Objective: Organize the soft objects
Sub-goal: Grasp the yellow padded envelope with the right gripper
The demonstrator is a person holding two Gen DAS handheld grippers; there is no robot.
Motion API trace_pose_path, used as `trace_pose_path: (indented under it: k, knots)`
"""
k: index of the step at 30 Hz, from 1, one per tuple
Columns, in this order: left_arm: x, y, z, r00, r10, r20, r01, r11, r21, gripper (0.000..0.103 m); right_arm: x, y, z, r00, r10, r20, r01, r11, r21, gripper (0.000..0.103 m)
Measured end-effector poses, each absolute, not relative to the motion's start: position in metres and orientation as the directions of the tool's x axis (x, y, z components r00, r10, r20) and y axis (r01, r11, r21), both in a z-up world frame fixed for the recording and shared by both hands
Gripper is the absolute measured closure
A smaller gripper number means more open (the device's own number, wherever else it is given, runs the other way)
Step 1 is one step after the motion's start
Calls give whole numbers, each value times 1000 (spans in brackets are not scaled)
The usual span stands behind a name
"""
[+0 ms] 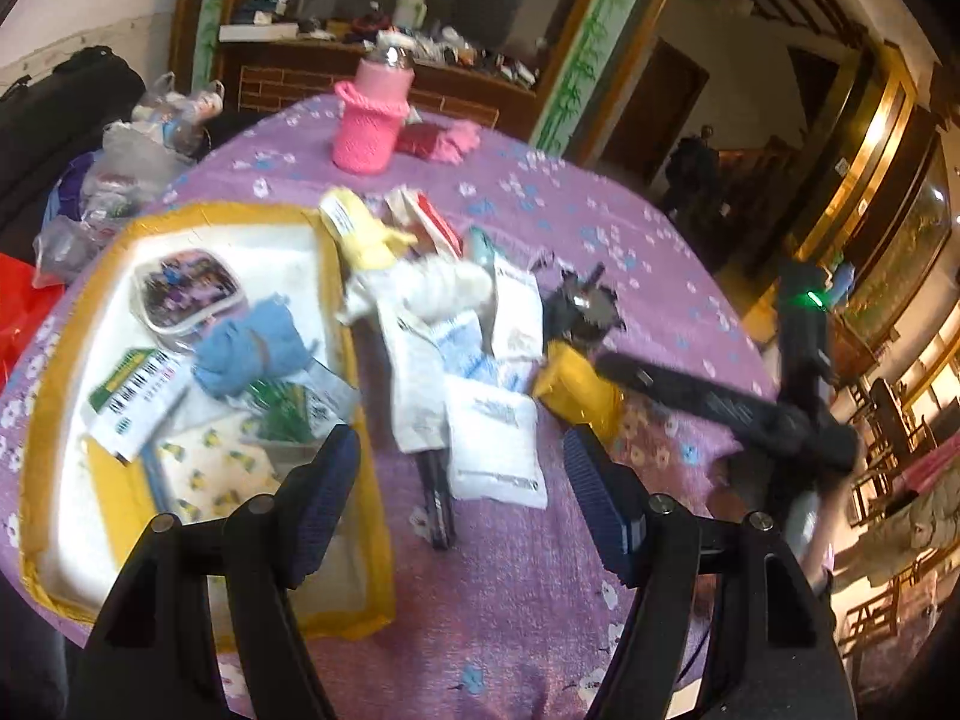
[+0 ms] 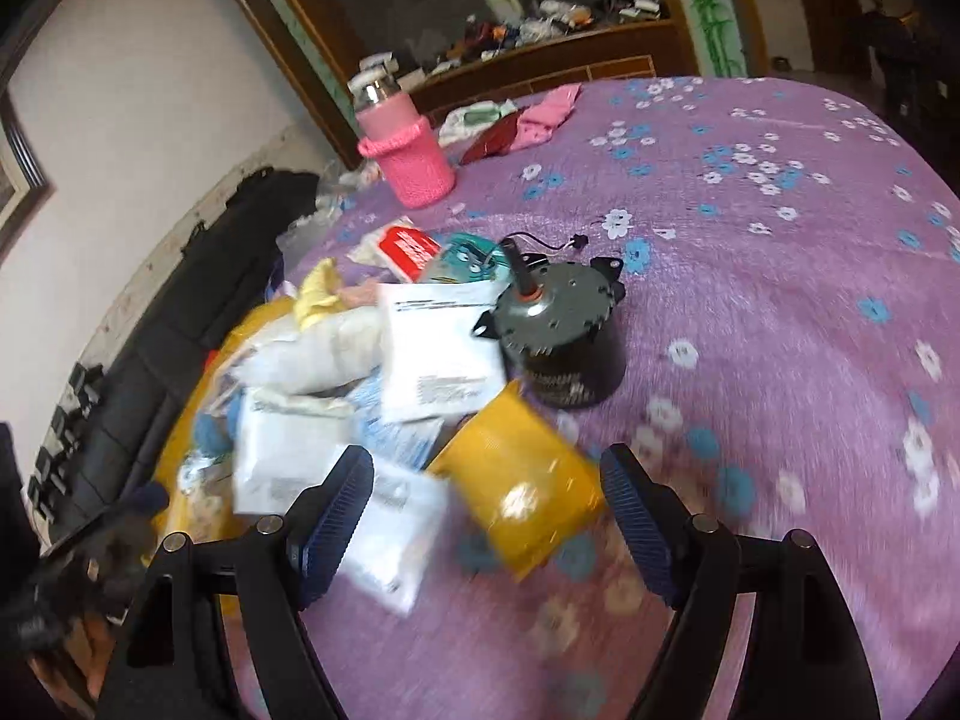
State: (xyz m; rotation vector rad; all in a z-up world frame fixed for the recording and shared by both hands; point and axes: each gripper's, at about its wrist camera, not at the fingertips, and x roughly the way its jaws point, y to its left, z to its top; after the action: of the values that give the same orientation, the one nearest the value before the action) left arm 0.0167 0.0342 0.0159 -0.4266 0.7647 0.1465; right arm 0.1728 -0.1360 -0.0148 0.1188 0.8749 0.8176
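A pile of soft items lies on the purple flowered tablecloth [image 1: 510,600]: white packets [image 1: 495,450], a white cloth roll [image 1: 444,285] and a yellow cloth [image 1: 360,228]. A yellow-edged white tray [image 1: 66,390] on the left holds a blue cloth [image 1: 246,348] and packets. My left gripper [image 1: 462,498] is open and empty above a white packet. My right gripper [image 2: 486,516] is open over a yellow roll [image 2: 522,480], which also shows in the left wrist view [image 1: 576,390]. The right gripper's body shows at the right of the left wrist view [image 1: 738,414].
A black motor [image 2: 564,336] stands behind the yellow roll. A bottle in a pink knit sleeve [image 1: 372,114] and pink and red cloths [image 1: 444,138] sit at the table's far side. Plastic bags [image 1: 138,144] and a black bag [image 1: 60,102] lie off the left edge.
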Motion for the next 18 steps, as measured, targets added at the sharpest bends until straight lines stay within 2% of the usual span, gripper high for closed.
trace_pose_path:
  k: [5, 10, 15, 16, 17, 18]
  knots:
    - [32, 12, 4, 677, -23, -736, -249, 934, -258, 33, 200, -117, -41, 354, 627, -694, -523, 748, 409, 25]
    - [49, 3, -2, 642, -1, -767, -234, 952, -198, 33, 194, -103, -40, 350, 623, -700, -568, 735, 370, 25]
    - [52, 17, 5, 663, 11, -749, -269, 937, -224, 33, 182, -91, -42, 340, 615, -711, -629, 711, 315, 25]
    - [55, 17, 5, 658, 8, -753, -261, 940, -219, 33, 181, -87, -45, 345, 602, -721, -630, 717, 297, 29]
    - [57, 14, 4, 654, 11, -757, -253, 946, -205, 33, 181, -84, -47, 354, 579, -734, -630, 728, 271, 41]
    - [59, 11, 3, 653, 14, -757, -244, 951, -192, 33, 181, -82, -49, 359, 563, -744, -627, 736, 254, 46]
